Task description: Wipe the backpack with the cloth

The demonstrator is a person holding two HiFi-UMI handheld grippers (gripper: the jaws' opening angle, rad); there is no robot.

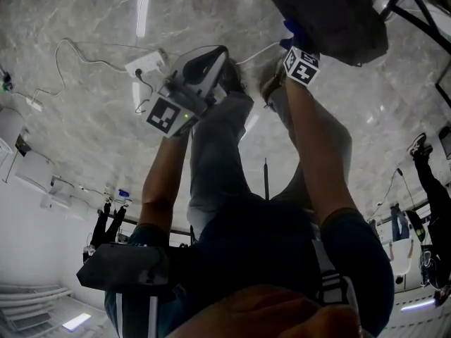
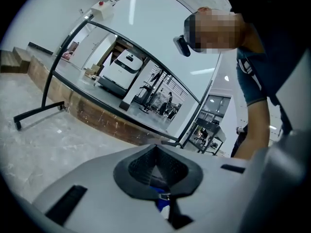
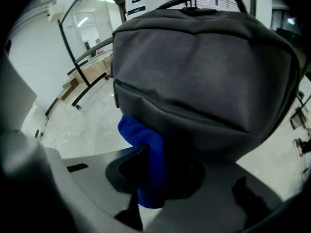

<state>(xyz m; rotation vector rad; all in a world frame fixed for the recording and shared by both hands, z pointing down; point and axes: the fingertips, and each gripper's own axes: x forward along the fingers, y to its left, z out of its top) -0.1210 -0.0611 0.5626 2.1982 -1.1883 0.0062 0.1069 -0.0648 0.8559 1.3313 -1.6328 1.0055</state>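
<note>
A dark grey backpack (image 1: pixel 331 13) (image 3: pixel 204 67) hangs at the top right of the head view and fills most of the right gripper view. My right gripper (image 1: pixel 292 44) (image 3: pixel 146 166) is shut on a blue cloth (image 3: pixel 141 135) (image 1: pixel 289 25). The cloth's bunched top touches the backpack's lower left edge, just under a seam. My left gripper (image 1: pixel 211 62) (image 2: pixel 156 152) stays to the left, away from the backpack. Its jaws stand together with nothing between them. The left gripper view faces the room, not the backpack.
A white power strip (image 1: pixel 144 63) with a cable lies on the marble floor (image 1: pixel 84 132) near the left gripper. A black metal rack frame (image 1: pixel 416 5) (image 2: pixel 73 38) stands behind the backpack. The person's legs (image 1: pixel 218 153) stand below the grippers.
</note>
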